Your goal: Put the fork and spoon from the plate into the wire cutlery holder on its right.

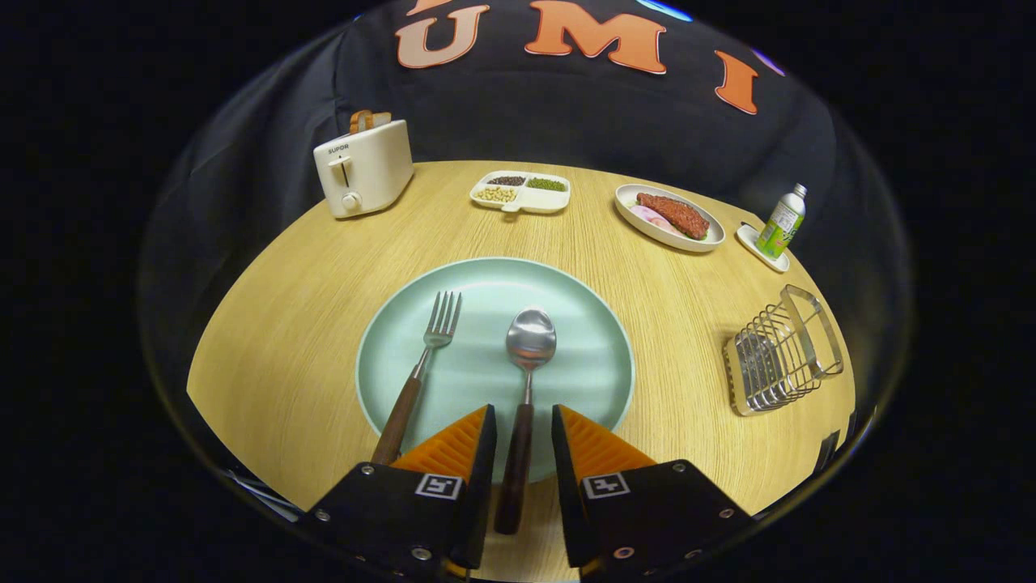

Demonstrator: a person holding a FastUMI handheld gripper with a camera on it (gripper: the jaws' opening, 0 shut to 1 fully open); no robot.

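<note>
A pale green plate (583, 324) lies on the round wooden table just ahead of my fingers. On it rest a fork (421, 368) on the left and a spoon (528, 356) on the right, both with dark wooden handles pointing toward me. My gripper (524, 423) is open and straddles the spoon's handle, with a gap on each side. The fork's handle runs just outside the left finger. The wire cutlery holder (781, 350) stands to the right of the plate.
At the back of the table stand a cream toaster (364, 168) with toast, a divided dish of beans (520, 192), an oval plate of food (668, 216) and a small bottle (783, 221) on a white coaster. The table's edge curves close behind the holder.
</note>
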